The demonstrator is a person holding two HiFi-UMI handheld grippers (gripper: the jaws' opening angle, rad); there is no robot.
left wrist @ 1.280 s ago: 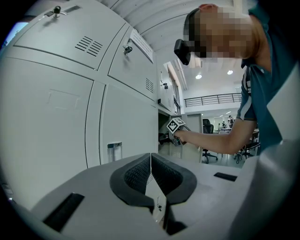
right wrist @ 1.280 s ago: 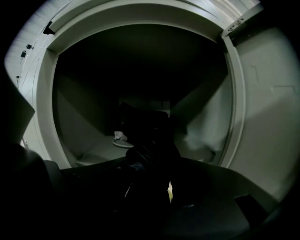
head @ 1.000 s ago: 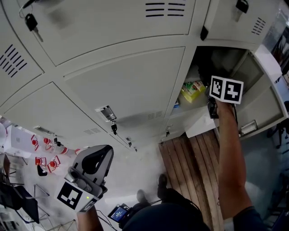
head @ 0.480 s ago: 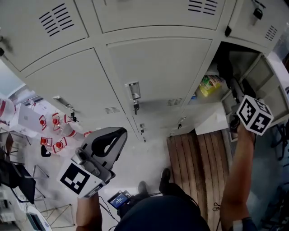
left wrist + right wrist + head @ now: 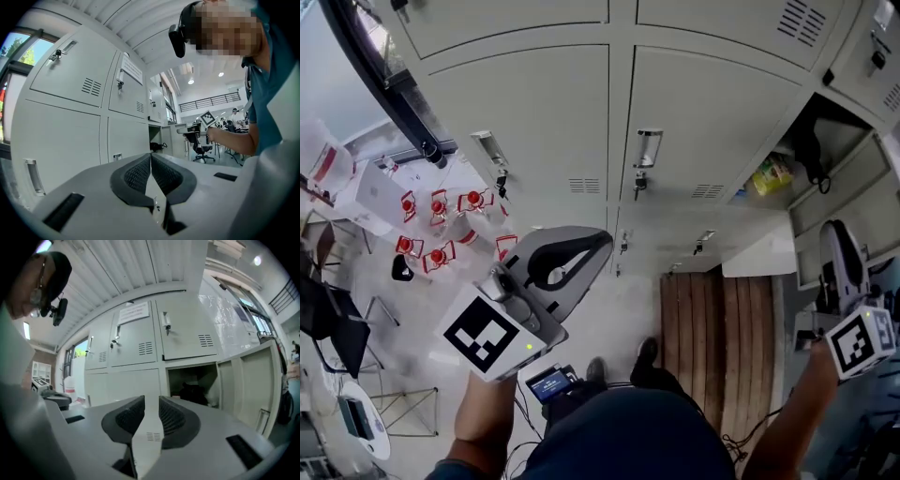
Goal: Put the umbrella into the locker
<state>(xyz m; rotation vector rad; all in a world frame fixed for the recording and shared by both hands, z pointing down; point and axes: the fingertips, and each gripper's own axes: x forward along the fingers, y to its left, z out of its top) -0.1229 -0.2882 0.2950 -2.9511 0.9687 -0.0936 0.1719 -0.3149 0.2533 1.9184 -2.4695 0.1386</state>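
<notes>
**A:** Head view first: where is the umbrella (image 5: 811, 150)?

**B:** I take it to be the dark bundle inside the open locker (image 5: 848, 150), up at the right. A loop hangs from it. The right gripper view shows the same dark shape at the back of that compartment.

**A:** Anything else in there?

**B:** A yellow-green packet (image 5: 772, 175) just beside the umbrella, nearer the closed doors. I can't tell whether they touch.

**A:** And the grippers?

**B:** Left gripper (image 5: 598, 246) has its jaws pressed together with nothing in them, out in front of the closed doors. Right gripper (image 5: 839, 228) has just been closing. A narrow slit is left between its pads and nothing sits in it. It hangs outside the locker, apart from the umbrella.

**A:** So which step is this?

**B:** Placing looks done to me, since the umbrella lies inside and neither gripper holds it. What's left, if anything, is the door (image 5: 872, 187), which stands open.

**A:** What would closing it call for?

**B:** The right gripper is the nearer one. It would push the door's free edge round, while making sure the hanging loop doesn't catch in the frame.
</notes>
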